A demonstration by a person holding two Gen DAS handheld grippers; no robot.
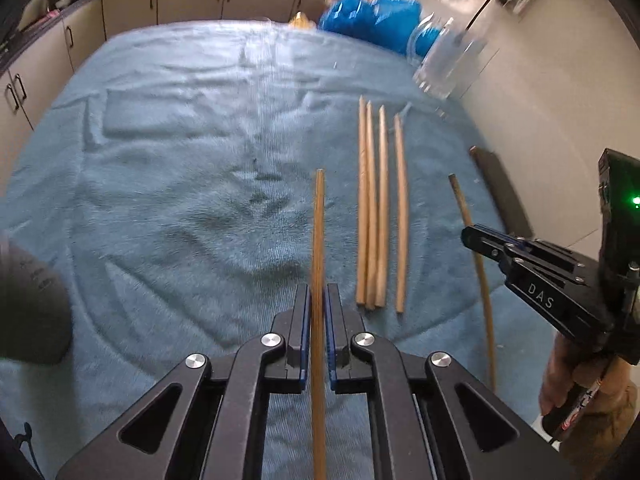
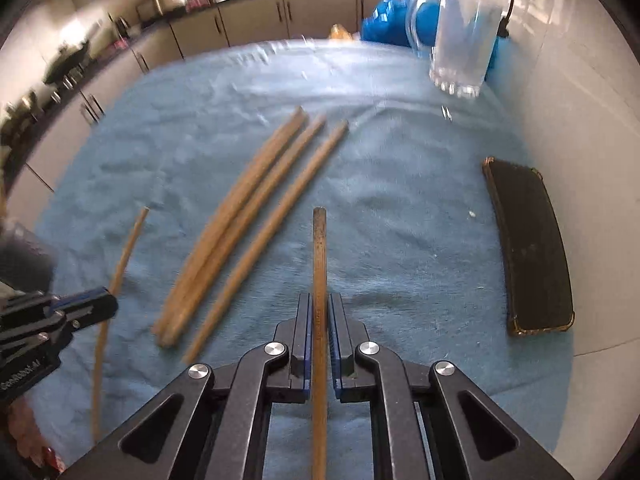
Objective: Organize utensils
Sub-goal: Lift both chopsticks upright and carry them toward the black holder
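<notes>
The left hand-held gripper (image 1: 319, 300) is clenched on a wooden chopstick (image 1: 319, 236), which runs straight forward between its blue-edged pads and sticks out past them over the blue towel (image 1: 168, 184) that covers the surface. The right hand-held gripper (image 2: 320, 312) grips a second chopstick (image 2: 319, 252) in the same way, its blunt end pointing ahead toward the far side of the towel. In the left wrist view the right hand-held gripper (image 1: 470, 236) shows from the side at the right edge, with its chopstick (image 1: 476, 256) crossing its tip; in the right wrist view the left one (image 2: 108, 304) shows at the left edge with its chopstick (image 2: 116, 272) likewise held.

Between the two grippers, four more chopsticks (image 1: 380, 208) lie loose on the towel, roughly parallel, three of them touching or nearly so and the fourth just beside them. In the right wrist view the bundle (image 2: 240, 224) is blurred, and only three sticks can be told apart.

A clear glass mug (image 2: 464, 36) with a handle stands at the far right of the towel, near the wall; it is blurred in both views, and nothing can be made out inside it. Behind it sits a crumpled blue bag (image 1: 372, 16). A dark flat rectangular object (image 2: 528, 248) lies along the right edge of the surface, well apart from the chopsticks.
</notes>
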